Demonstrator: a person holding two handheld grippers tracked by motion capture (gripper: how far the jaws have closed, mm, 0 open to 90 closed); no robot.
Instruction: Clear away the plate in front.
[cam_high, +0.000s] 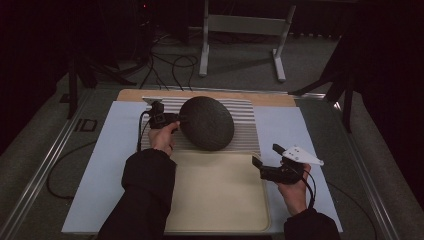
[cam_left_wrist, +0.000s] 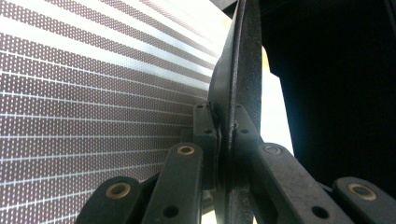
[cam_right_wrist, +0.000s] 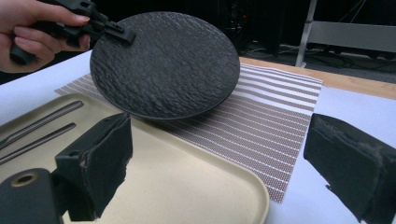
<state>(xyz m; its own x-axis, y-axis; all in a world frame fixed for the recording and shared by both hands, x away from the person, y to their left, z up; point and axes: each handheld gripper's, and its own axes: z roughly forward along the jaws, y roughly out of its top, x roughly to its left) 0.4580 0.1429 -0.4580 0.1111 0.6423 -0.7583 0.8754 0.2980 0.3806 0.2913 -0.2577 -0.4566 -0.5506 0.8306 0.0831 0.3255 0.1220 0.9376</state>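
High view: one plate (cam_high: 206, 123), one tray (cam_high: 220, 195).

A: High view was pretty dim, room behind the table basically black.

B: Yeah, and the left gripper view blew out the striped placemat (cam_left_wrist: 93, 93) up top, with soft-focus jaws. Right gripper view was sharper; the plate (cam_right_wrist: 163, 65) threw a soft shadow.

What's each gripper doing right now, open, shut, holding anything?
Left gripper: shut on the rim of the black plate, which is tilted over the striped placemat.
Right gripper: open, holding nothing, over the beige tray.
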